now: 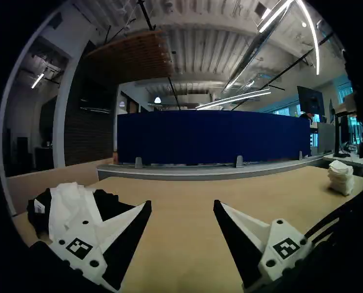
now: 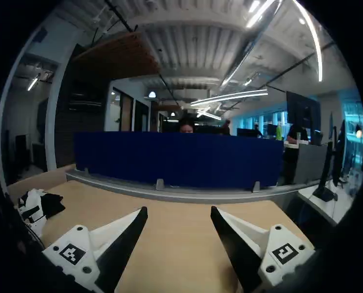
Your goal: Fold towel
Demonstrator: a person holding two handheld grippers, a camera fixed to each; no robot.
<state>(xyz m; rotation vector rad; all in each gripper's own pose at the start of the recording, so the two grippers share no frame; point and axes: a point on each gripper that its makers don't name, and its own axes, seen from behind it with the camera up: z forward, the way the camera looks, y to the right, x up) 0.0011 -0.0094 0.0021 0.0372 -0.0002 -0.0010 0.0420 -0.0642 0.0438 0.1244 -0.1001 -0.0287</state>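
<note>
Left gripper view, looking low across a pale wooden surface [image 1: 191, 190] toward a long dark blue fabric partition [image 1: 211, 136]. The left gripper [image 1: 182, 202] has its two white-and-black fingers spread wide apart, released, with nothing between them. A small stack of folded white towels [image 1: 341, 177] sits at the far right edge of the surface, well apart from the fingers. Just behind the left-hand finger lies a black-and-white object [image 1: 67, 207]; what it is cannot be told. In the right gripper view, the right gripper [image 2: 178, 208] is likewise spread open and empty above bare wood. No towel lies spread out for folding, so the step in hand is probably to fetch one. To do it well, one gripper should travel to the stack, come down on the top towel alone, pinch a single layer at an edge, and lift slowly so the pile beneath is not dragged askew.
</note>
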